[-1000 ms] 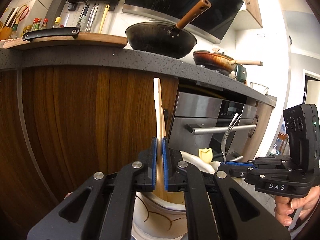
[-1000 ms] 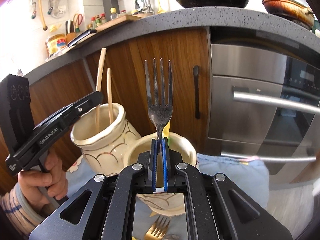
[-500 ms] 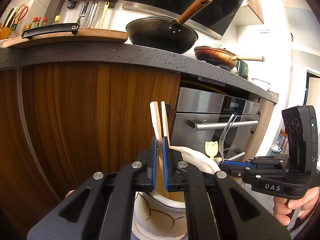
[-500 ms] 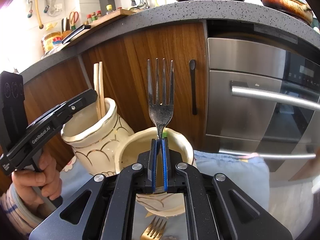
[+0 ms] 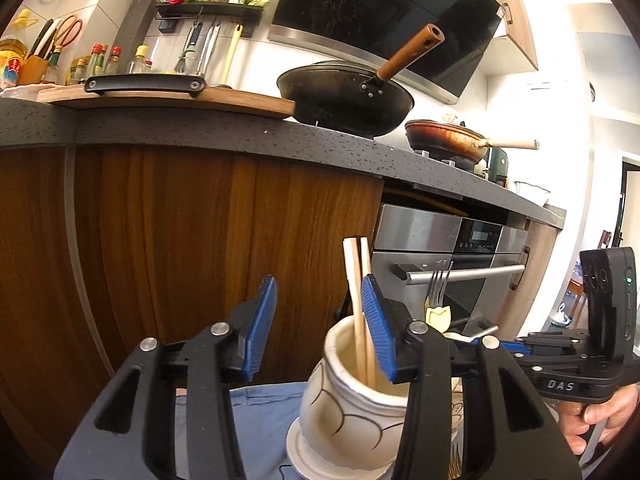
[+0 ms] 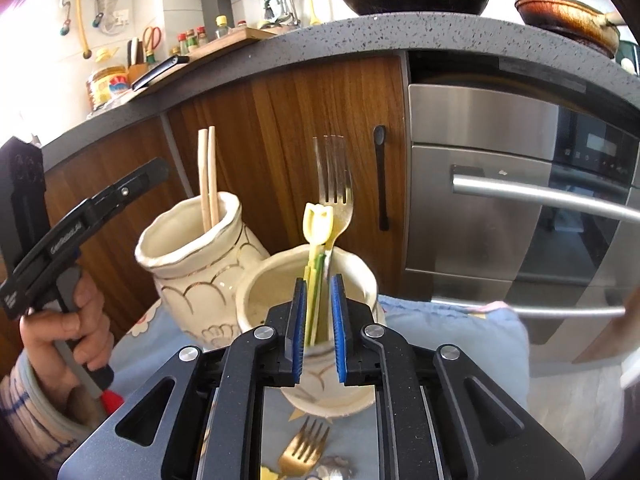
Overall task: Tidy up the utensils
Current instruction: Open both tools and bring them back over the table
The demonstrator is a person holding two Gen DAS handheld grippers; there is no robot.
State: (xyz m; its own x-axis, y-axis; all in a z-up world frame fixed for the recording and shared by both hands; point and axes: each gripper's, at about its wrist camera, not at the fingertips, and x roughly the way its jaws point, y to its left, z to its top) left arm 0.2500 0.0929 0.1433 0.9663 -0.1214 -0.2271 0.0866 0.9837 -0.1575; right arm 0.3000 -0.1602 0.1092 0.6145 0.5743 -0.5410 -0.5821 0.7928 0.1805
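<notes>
Two jars loaded: chopsticks [image 5: 357, 304] stand in the left jar [image 5: 352, 404]; steel fork [image 6: 334, 196] and yellow utensil [image 6: 317, 224] stand in the right jar [image 6: 308, 292].
Left gripper [image 5: 318, 324]: jaws opening, blue pads well apart; chopsticks sit between them near the right pad, apparently released.
Right gripper [image 6: 316, 330]: jaws opening, a narrow gap; fork and yellow utensil stems lie between the pads, no pad visibly pressing.
Done, judged: one pair of chopsticks and one steel fork sorted into separate jars.
Left, judged: gold fork [image 6: 302, 446] lies flat on the cloth [image 6: 452, 340] just in front of the right jar; likely the next item. Other loose pieces are hidden under the gripper body.
Jar material: glazed cream ceramic, bulbous, flared rim, gilt scallop lines.
Chopsticks: pale wood, straight, matte.
Steel fork: four tines, polished, slightly blurred.
Yellow utensil: plastic, tulip-shaped head.
Cloth: soft blue fabric, quilted edge.
</notes>
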